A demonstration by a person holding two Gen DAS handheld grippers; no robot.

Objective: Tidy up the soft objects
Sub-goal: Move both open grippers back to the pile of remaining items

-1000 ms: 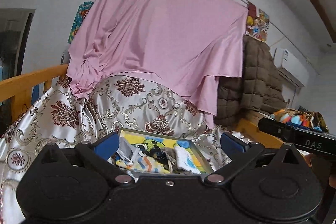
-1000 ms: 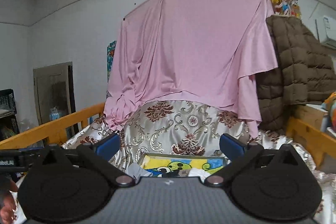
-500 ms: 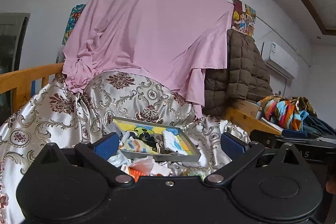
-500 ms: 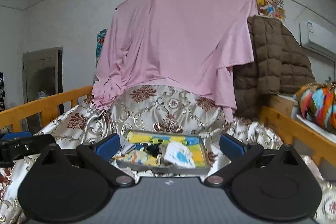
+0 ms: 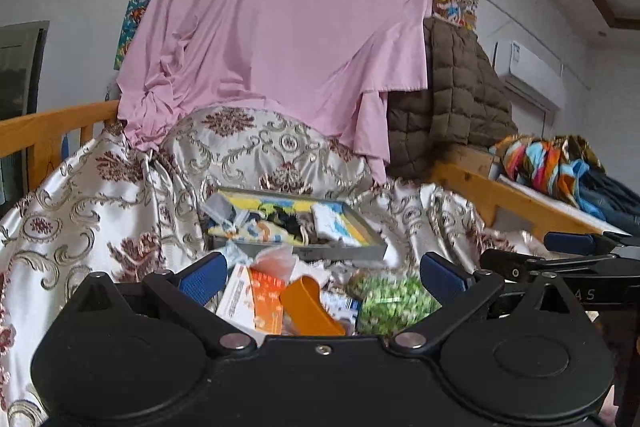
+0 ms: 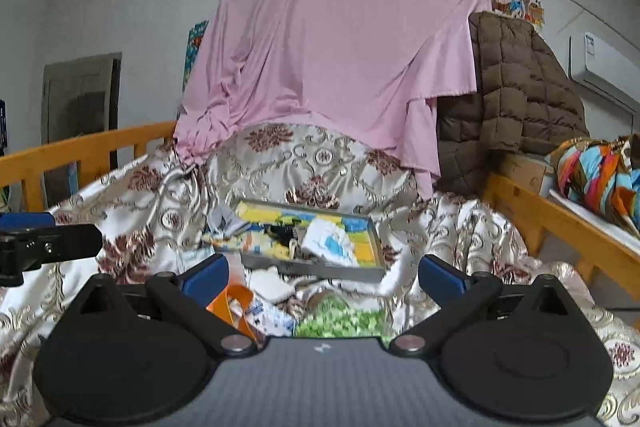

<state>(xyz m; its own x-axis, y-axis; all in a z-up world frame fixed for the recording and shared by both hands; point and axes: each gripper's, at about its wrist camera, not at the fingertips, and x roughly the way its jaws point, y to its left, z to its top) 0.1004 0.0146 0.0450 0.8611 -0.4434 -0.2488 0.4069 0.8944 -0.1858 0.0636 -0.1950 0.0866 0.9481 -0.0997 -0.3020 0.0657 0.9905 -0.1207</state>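
Observation:
A grey-rimmed tray [image 5: 340, 253] [image 6: 332, 271] with a colourful liner lies on the patterned bedspread and holds several small fabric pieces, one of them white and blue [image 6: 330, 245]. In front of it lie a green speckled soft ball [image 5: 394, 301] [image 6: 340, 319], an orange piece [image 5: 310, 307] [image 6: 230, 303], a white and orange box [image 5: 250, 301] and a small white pad [image 6: 270, 285]. My left gripper [image 5: 322, 273] hovers open above this pile, holding nothing. My right gripper [image 6: 324, 273] is likewise open and empty, just short of the tray.
Orange wooden rails [image 5: 56, 131] [image 6: 560, 215] run along both sides of the bed. A pink sheet [image 6: 332, 55] hangs from a wall line behind a draped mound. A brown quilted coat [image 6: 516, 83] and colourful folded cloth [image 5: 548, 163] sit at the right.
Both grippers have tilted down and forward towards the bed. The tray now sits higher in each view, and the pile of loose items in front of it has come into sight.

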